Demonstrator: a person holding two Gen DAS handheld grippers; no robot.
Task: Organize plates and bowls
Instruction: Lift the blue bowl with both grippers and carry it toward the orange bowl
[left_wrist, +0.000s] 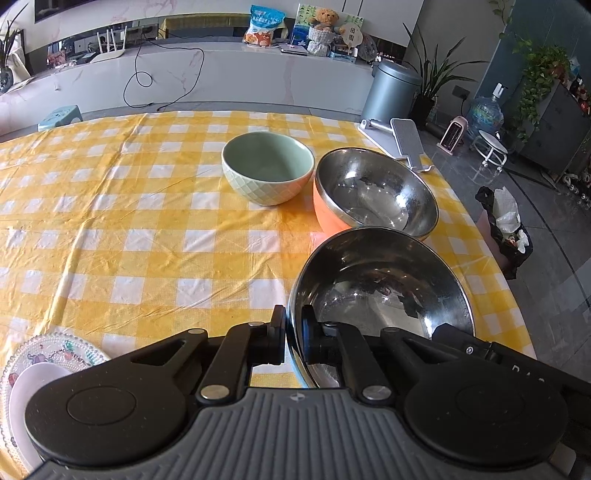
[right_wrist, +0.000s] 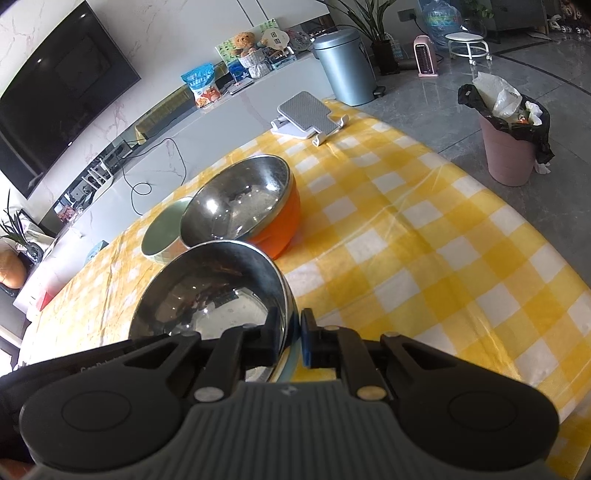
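A steel-lined bowl (left_wrist: 380, 291) (right_wrist: 210, 291) sits nearest on the yellow checked tablecloth (left_wrist: 147, 221). My left gripper (left_wrist: 293, 332) is shut on its left rim, one finger inside and one outside. On the opposite rim my right gripper (right_wrist: 293, 332) is shut the same way. Just behind stands an orange bowl (left_wrist: 376, 192) (right_wrist: 240, 206) with a steel inside. A pale green ceramic bowl (left_wrist: 267, 166) (right_wrist: 162, 232) is to its left. A patterned glass plate (left_wrist: 55, 354) with a pale dish (left_wrist: 33, 387) on it lies at the near left, partly hidden by my gripper body.
A white phone stand (left_wrist: 402, 138) (right_wrist: 306, 116) sits at the table's far right corner. Beyond the right table edge stand a pink waste bin (right_wrist: 509, 140) and a grey pedal bin (right_wrist: 345, 70). Bare cloth stretches to the left (left_wrist: 110, 184) and to the right (right_wrist: 443, 240).
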